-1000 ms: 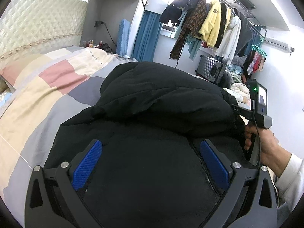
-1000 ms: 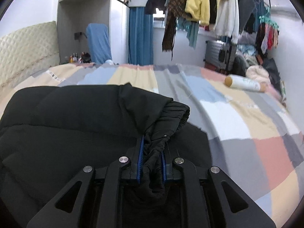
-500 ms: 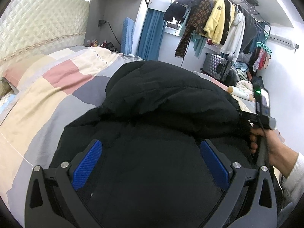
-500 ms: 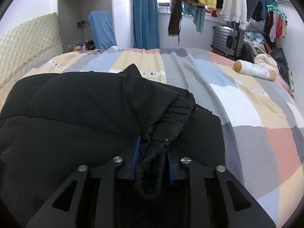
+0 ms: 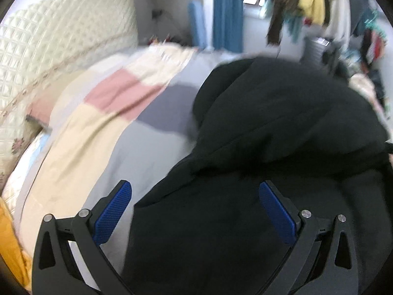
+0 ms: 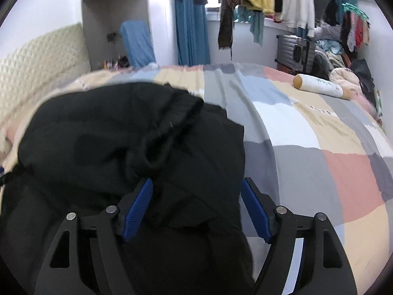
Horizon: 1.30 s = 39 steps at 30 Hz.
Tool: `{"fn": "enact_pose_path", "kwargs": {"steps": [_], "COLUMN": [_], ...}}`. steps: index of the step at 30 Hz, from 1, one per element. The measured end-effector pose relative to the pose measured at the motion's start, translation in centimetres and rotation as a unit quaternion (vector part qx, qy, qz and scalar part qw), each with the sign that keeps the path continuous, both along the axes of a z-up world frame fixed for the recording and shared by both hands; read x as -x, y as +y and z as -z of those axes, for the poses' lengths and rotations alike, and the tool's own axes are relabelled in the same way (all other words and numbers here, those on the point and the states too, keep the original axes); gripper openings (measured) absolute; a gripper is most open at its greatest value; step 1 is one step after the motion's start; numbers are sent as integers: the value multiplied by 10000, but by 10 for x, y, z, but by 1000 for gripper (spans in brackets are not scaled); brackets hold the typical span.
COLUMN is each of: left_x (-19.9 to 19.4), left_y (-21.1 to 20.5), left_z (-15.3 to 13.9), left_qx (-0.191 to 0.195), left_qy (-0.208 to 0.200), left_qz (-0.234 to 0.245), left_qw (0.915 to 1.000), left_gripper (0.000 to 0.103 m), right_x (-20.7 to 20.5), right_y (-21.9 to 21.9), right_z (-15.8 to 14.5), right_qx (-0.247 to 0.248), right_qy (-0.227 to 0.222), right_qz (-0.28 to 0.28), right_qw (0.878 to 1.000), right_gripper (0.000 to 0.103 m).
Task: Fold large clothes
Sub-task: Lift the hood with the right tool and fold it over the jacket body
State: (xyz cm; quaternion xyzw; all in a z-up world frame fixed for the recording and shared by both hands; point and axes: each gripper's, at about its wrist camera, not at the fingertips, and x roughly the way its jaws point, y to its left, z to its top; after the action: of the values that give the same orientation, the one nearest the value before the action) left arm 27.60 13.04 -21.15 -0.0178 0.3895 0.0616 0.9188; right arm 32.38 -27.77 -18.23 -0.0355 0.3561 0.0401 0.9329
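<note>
Patchwork bed (image 6: 307, 132) carries black jacket (image 6: 110, 135). Right claw (image 6: 196, 209) opening, ribbed cuff (image 6: 172, 123) lying loose just ahead. Left claw (image 5: 194, 211) spread wide, empty, over jacket's left edge.

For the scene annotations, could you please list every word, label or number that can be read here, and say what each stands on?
No text can be read.
White cylindrical bolster pillow with tan ends: dark characters on its side, too small to read.
Patchwork bed cover of cream, grey and pink blocks: a short dark printed line on a cream block, too blurred to read.
Black padded jacket: no label visible.
</note>
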Motion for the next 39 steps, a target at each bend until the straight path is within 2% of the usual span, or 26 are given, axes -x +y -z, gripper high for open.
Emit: {"fn": "enact_pose_path", "kwargs": {"steps": [2,4,7,11,15,20,24,27,30,35,39], "left_x": [-12,-25,-39,-55,-64,-66,-65,-66,-63,-62,-64], "left_y": [3,7,9,16,21,32,36,35,35,39,43], "left_z": [12,20,24,27,30,31,33,33,32,28,32], "left_qx": [-203,-317,-371,-221,-247,78,171,188,240,257,318], "left_qy": [216,334,310,197,72,17,18,27,-1,-63,10], "left_qz": [-104,-148,-167,-245,-339,-491,-574,-591,-636,-763,-789], "left_qw": [9995,9988,9987,9993,9991,9988,9982,9981,9977,9967,9964], "left_gripper": [103,103,103,103,103,103,103,103,103,103,103], "right_x": [-5,-4,-5,-9,-15,-16,-11,-14,-19,-14,-23], "right_y": [-4,-8,-12,-16,-13,-1,13,13,0,-14,-18], "right_z": [8,12,20,28,34,37,37,42,43,23,32], "right_qx": [159,154,254,192,216,340,671,843,593,327,276], "right_qy": [185,188,159,195,301,428,311,222,61,-660,-563], "right_qz": [-7,-19,48,98,79,-197,-326,-136,129,435,508], "right_qw": [9997,9997,9995,9996,9993,9983,9967,9961,9981,9963,9967], "right_gripper": [72,74,85,85,85,85,85,85,85,85,86]}}
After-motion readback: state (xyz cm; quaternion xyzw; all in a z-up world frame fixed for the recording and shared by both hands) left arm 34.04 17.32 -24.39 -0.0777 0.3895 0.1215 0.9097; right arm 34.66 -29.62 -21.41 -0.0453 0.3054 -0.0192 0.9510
